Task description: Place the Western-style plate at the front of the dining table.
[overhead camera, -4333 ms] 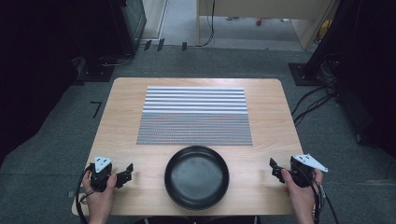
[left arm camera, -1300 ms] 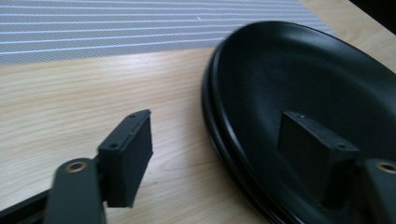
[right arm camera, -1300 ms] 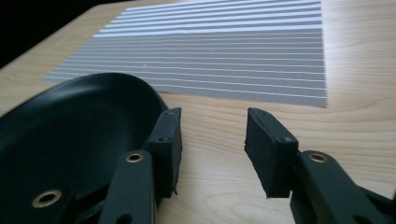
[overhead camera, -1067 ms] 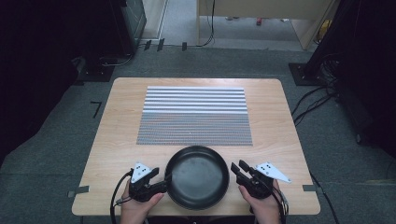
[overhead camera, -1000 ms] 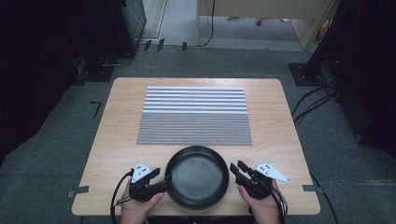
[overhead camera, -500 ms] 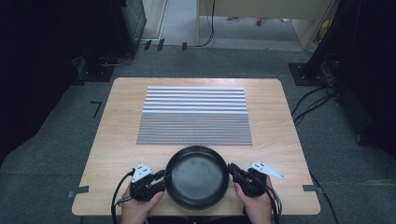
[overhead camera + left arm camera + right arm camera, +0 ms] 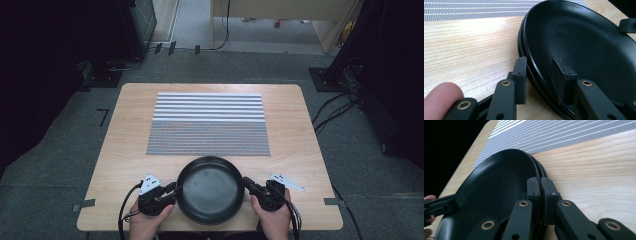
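A striped grey mat [image 7: 208, 124] lies on the wooden table [image 7: 125, 150].

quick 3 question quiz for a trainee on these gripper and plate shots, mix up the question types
1. True or false: the right gripper has its jaws closed on the rim of the black plate.
2. Multiple choice: how do the left gripper jaws stand? A) clamped tight on the rim; B) open, one each side of the rim; C) resting on the striped mat.
3. Fill in: the plate sits on the wooden table, between the mat and the ____ edge of the table.

Key
1. True: its pads meet on the rim at the plate's right side.
2. B: a gap shows between each pad and the rim.
3. Near (the person's side).
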Motion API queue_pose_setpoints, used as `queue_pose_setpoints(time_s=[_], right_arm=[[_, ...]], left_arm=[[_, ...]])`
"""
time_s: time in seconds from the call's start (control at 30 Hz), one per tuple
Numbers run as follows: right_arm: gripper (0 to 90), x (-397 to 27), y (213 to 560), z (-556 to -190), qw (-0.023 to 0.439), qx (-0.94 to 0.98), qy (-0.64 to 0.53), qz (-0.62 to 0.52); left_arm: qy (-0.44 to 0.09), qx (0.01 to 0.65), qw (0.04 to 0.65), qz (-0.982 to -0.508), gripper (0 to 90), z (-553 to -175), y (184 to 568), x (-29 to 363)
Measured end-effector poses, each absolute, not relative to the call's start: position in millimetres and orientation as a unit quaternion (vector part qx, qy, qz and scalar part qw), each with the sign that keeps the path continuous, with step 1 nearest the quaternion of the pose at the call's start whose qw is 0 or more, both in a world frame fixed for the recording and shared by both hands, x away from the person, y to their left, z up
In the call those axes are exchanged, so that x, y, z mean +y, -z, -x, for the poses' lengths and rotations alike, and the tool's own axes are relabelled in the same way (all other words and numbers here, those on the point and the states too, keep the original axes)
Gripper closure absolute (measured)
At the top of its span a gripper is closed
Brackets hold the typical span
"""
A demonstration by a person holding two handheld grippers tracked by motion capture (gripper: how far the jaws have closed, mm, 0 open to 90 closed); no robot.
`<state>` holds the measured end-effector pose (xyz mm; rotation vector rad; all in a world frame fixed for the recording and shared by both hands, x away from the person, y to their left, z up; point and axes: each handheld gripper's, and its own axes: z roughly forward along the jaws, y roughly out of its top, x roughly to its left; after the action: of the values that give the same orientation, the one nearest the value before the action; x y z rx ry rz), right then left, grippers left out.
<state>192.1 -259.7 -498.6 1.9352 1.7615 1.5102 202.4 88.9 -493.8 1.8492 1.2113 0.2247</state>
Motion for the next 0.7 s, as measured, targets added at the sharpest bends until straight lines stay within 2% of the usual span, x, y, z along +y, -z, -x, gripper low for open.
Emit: queue_pose_setpoints(time_s=[0.07,0.7], right_arm=[[87.1,-258.8,500.4,-191.9,0.049,0.579,-0.502,-0.64],[87.5,-258.6,504.3,-191.8,0.045,0.563,-0.516,-0.644]], left_arm=[[-0.087,0.491,0.446,-0.743,65.5,-202.7,494.6,89.2],[-0.071,0.502,0.454,-0.733,67.0,-202.4,495.2,92.4]])
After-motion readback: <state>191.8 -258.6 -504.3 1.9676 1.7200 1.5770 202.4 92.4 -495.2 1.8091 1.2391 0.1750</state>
